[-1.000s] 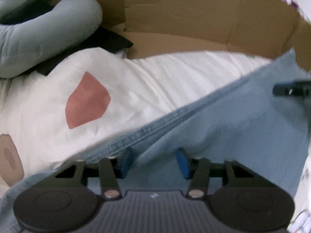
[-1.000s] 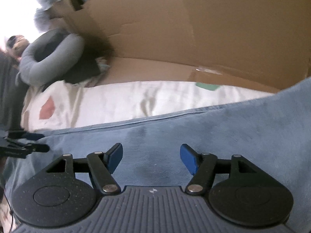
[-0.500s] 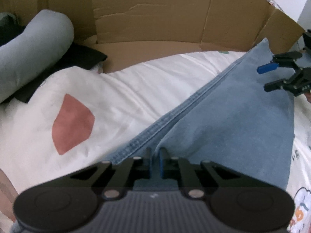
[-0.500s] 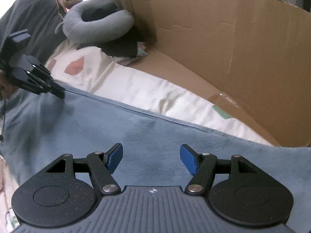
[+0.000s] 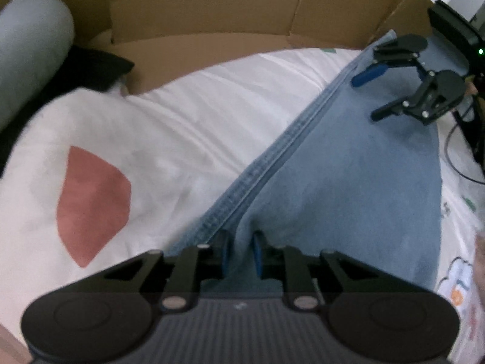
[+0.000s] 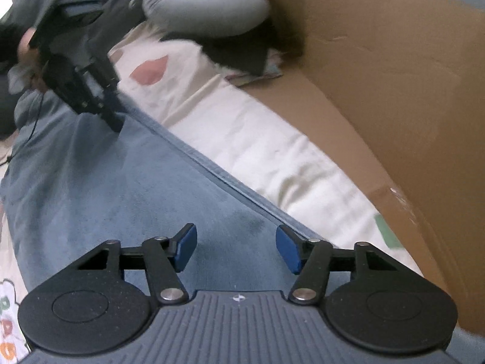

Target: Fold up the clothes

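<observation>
Blue denim garment [image 5: 348,182] is laid flat across a white patterned bedsheet [image 5: 182,127], its stitched seam run diagonally from 6 toward 1 o'clock in the left wrist view.

Left gripper [image 5: 241,253]: blue fingers [image 5: 257,254] are drawn close together, a raised fold of denim pinched between them near the seam. The same gripper [image 6: 113,121] is seen from outside in the right wrist view at 10 o'clock, tips down on the cloth beside the seam, with a person's hand [image 6: 28,53] behind it, blurred.

Right gripper [image 6: 235,248]: fingers [image 6: 185,247] are spread wide, nothing between them, held over the denim near the seam edge. Contact with the cloth cannot be told. In the left wrist view it [image 5: 374,94] is seen at 1 o'clock, fingers parted, above the far end of the garment.

Only in the left wrist view: a reddish patch [image 5: 91,206] printed on the sheet is shown large at 9 o'clock, and a cable [image 5: 454,163] at 3 o'clock.

Only in the right wrist view: the grey U-shaped pillow [image 6: 209,9] is shown whole at 12 o'clock, with dark cloth [image 6: 239,54] under it.

Cardboard wall [image 6: 394,91] is seen bordering the bed in both views.
</observation>
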Demonstrator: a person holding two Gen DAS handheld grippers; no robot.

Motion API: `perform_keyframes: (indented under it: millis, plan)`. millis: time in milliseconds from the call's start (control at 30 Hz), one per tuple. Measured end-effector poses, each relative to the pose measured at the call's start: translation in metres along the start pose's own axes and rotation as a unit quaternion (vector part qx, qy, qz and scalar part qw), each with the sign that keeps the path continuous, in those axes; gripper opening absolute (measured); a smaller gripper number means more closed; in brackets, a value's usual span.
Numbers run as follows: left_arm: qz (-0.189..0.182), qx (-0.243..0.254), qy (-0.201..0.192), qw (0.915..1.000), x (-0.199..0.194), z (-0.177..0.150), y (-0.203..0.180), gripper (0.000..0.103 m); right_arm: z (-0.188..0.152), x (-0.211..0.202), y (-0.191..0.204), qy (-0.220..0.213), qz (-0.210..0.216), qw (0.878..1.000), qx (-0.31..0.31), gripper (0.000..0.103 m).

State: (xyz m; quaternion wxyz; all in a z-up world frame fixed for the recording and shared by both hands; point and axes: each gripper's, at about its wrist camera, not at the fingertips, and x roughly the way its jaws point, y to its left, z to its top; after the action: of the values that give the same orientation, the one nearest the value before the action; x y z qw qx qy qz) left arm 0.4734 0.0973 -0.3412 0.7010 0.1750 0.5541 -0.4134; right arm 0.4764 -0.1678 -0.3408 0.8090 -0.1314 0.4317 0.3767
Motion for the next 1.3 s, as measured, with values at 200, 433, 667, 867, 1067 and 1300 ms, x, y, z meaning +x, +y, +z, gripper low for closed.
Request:
perform_keyframes:
  millis: [200, 433, 667, 867, 1067, 1300]
  plan:
    - [-0.049, -0.021, 0.009, 0.9985, -0.001, 0.004, 0.021, 0.02, 0.019, 0.015, 0.0, 0.022, 0.043, 0.998, -0.045, 0.048]
    - [-0.057, 0.008, 0.011, 0.9983, 0.013, 0.011, 0.014, 0.02, 0.027, 0.03, 0.004, 0.034, 0.047, 0.996, -0.072, 0.048]
    - [-0.077, 0.004, 0.022, 0.9968, 0.023, 0.026, 0.013, 0.02, 0.029, 0.044, 0.015, 0.057, 0.037, 0.992, -0.11, 0.048]
    - [-0.076, 0.016, 0.025, 0.9967, 0.024, 0.033, 0.004, 0.008, 0.032, 0.049, 0.004, 0.084, 0.06, 0.989, -0.103, 0.047]
    - [-0.067, 0.063, -0.003, 0.9957, 0.004, 0.028, -0.009, 0.003, 0.034, 0.045, -0.005, 0.123, 0.071, 0.982, -0.123, 0.046]
    - [-0.079, 0.11, -0.021, 0.9906, -0.024, 0.027, -0.029, 0.003, 0.043, 0.058, 0.005, 0.146, 0.077, 0.973, -0.16, 0.047]
